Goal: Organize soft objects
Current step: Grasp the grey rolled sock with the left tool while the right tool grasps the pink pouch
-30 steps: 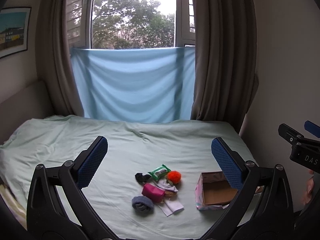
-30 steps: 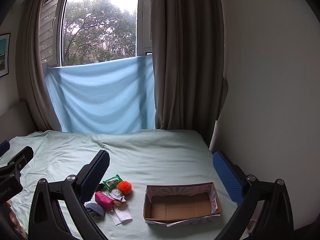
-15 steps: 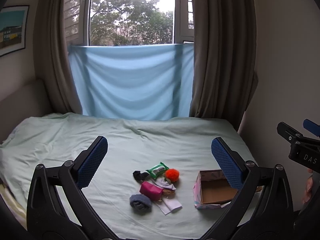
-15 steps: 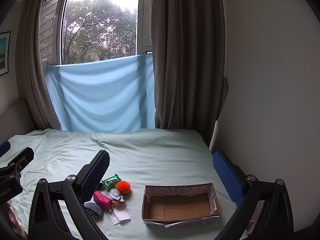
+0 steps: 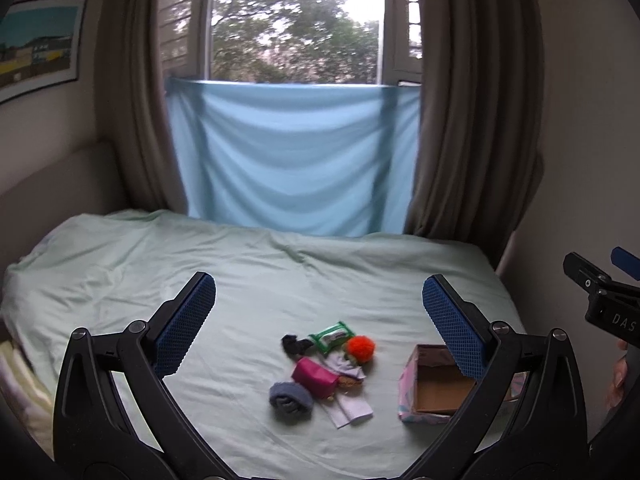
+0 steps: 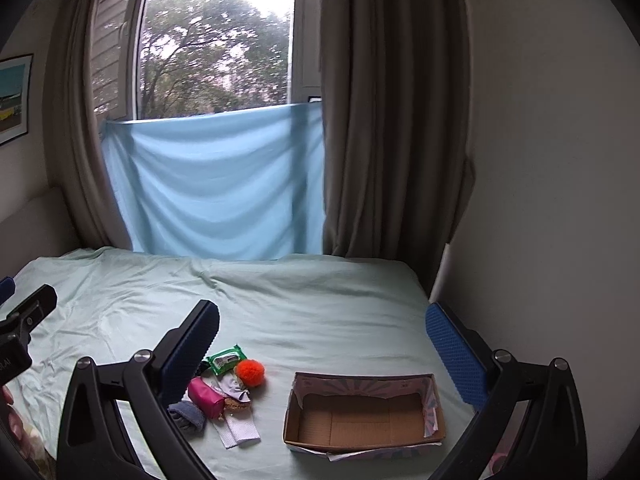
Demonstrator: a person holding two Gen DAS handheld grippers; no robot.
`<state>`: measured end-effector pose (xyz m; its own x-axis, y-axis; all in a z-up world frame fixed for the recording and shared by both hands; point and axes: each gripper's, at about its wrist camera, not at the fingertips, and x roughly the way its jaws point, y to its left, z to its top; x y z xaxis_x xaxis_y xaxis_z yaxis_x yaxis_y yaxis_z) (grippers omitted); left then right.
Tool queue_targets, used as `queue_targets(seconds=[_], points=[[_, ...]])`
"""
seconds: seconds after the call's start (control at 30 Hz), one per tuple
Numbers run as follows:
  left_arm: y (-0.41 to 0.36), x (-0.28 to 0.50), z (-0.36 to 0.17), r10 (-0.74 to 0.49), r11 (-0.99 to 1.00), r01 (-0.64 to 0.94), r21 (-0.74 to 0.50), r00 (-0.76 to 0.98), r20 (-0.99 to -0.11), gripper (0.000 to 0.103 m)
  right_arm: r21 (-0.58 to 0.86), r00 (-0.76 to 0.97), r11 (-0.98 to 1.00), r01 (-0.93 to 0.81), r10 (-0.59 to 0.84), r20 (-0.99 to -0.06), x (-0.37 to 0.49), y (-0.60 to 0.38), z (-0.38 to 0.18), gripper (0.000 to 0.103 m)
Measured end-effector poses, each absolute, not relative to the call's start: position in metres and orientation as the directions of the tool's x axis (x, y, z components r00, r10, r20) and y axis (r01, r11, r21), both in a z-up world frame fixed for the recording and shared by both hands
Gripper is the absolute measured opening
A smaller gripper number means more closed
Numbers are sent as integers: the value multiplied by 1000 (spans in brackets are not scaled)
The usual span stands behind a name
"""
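L gripper (image 5: pixel 316 320) is up above the bed (image 5: pixel 248 280), jaws spread wide, nothing btwn the blue pads (image 5: pixel 188 320). R gripper (image 6: pixel 320 340) same: wide open, empty, above the sheet.

Soft stuff sits in one small heap mid-bed, well apart from both grippers. In the heap: green wipes pack (image 5: pixel 332 335) at the far side, black sock (image 5: pixel 294 346) just left of it, orange pom-pom (image 5: pixel 360 348) just right. Pink pouch (image 5: pixel 314 376) in the middle, touching a pale cloth (image 5: pixel 344 364) & a small brown item (image 5: pixel 350 382), too small to ID. Grey rolled sock (image 5: pixel 290 400) at the near left of the heap, white folded sock (image 5: pixel 352 410) near right, partly under the pouch.

Box (image 6: pixel 362 412) is open-topped cardboard w/ pastel outer print, on the sheet to the right of the heap, near but not touching; nothing inside. From L cam its near part is hidden behind the right finger.

Background: window (image 6: pixel 216 48), blue cloth (image 6: pixel 216 184) hung across its lower part, brown curtains (image 6: pixel 384 120) both sides, framed pic (image 5: pixel 40 44) on left wall.
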<state>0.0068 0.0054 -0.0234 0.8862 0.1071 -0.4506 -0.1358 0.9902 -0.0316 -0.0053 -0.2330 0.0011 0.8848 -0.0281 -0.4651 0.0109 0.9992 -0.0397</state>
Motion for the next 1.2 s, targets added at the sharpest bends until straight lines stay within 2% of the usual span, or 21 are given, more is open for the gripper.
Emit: queue_targets(seconds=[0.2,0.6,1.03,1.2], points=[[27,5,-61,125,984,-173,-48,849,-514,103,-13,874,996,-92,74,-480,6,-220,-24,103],[93,40,-180,-54,997,10,-74,774,-631,103,-14,807,994,-112,83,-585,26,-144,-110,103],[117,103,-330,-203,977,190,-99,675,-709,103,2,709,964,-267,198,-677,95,-76,-260,103],[120,132,-389,-229,969,219,-112,640,-733,103,7,654,942,-335,238,-718,133,-62,-319,96]])
